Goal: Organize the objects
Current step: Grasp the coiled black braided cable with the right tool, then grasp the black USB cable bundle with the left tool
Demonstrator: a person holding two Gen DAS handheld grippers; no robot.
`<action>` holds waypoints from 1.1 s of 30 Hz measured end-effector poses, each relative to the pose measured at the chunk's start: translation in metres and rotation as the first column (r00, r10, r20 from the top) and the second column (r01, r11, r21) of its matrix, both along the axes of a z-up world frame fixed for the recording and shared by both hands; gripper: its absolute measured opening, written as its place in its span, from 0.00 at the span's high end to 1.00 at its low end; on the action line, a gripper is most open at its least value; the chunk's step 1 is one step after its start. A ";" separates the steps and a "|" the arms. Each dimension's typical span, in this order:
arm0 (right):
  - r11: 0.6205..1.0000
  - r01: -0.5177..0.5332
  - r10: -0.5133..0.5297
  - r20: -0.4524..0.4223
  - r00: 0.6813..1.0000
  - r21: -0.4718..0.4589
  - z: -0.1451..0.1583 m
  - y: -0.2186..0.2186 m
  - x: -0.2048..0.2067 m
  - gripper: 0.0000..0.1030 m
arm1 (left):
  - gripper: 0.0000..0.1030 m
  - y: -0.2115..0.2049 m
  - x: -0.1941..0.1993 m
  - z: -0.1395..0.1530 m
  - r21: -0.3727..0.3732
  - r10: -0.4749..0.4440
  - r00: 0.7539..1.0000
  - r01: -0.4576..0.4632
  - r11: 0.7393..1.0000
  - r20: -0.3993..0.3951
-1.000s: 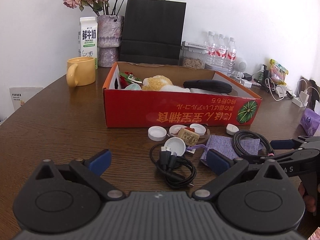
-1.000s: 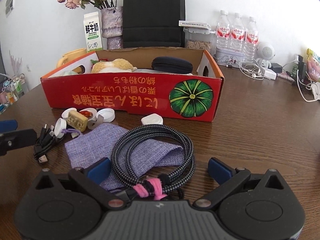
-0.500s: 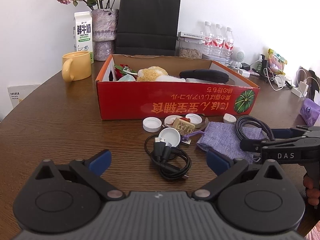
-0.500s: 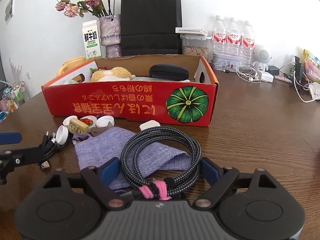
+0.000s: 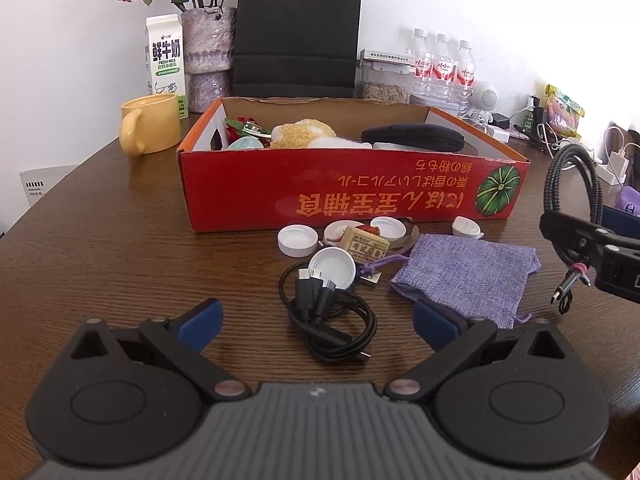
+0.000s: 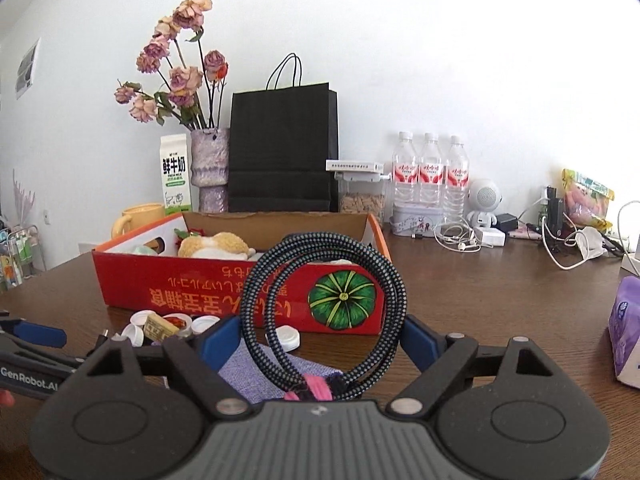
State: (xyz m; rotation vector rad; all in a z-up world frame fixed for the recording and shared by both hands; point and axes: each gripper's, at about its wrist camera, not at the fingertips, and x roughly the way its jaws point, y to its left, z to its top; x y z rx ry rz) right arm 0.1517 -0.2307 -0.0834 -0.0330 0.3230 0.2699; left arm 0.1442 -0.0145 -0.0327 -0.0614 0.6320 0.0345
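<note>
My right gripper [image 6: 320, 340] is shut on a coiled braided black-and-grey cable [image 6: 324, 300] with a pink tie and holds it upright above the table; the coil also shows at the right of the left wrist view [image 5: 576, 192]. The red cardboard box [image 5: 352, 196] holds a plush toy [image 5: 304, 134] and a black case [image 5: 412, 138]. My left gripper [image 5: 318, 320] is open over a black cable bundle [image 5: 328, 320]. A purple cloth pouch [image 5: 464, 276], several white caps [image 5: 298, 240] and a small tan block [image 5: 364, 244] lie in front of the box.
A yellow mug [image 5: 150, 124], milk carton [image 5: 166, 60], flower vase [image 5: 208, 52], black paper bag [image 5: 296, 32] and water bottles [image 5: 442, 68] stand behind the box. Chargers and cords [image 6: 560, 236] clutter the right. A purple tissue pack [image 6: 626, 340] lies at the far right.
My right gripper closed on the braided cable coil and lifted it off the purple pouch, tilting it upright. The left gripper stayed open near the black cable bundle.
</note>
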 end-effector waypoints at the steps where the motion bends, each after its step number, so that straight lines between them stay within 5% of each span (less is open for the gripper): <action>1: 1.000 0.001 -0.001 0.011 1.000 0.004 0.001 -0.001 -0.002 0.17 | 0.00 0.000 0.001 0.000 0.000 0.007 1.000 -0.007 1.000 0.000; 6: 1.000 0.000 0.000 0.033 0.999 0.010 0.002 -0.002 -0.005 0.17 | 0.02 -0.001 0.002 -0.003 -0.012 0.025 1.000 -0.025 1.000 0.004; 11: 1.000 0.001 -0.001 0.042 0.999 0.012 0.002 -0.002 -0.007 0.17 | 0.51 -0.002 -0.001 -0.004 -0.023 0.010 1.000 -0.010 1.000 0.004; 12: 1.000 0.001 -0.002 0.043 0.999 0.012 0.002 -0.002 -0.007 0.17 | 0.54 -0.001 -0.002 -0.003 -0.037 0.004 1.000 -0.004 0.999 0.008; 33: 1.000 -0.002 0.002 0.047 0.999 0.003 0.002 -0.001 -0.009 0.17 | 0.57 0.027 -0.027 0.021 -0.044 0.074 0.990 -0.070 0.997 0.124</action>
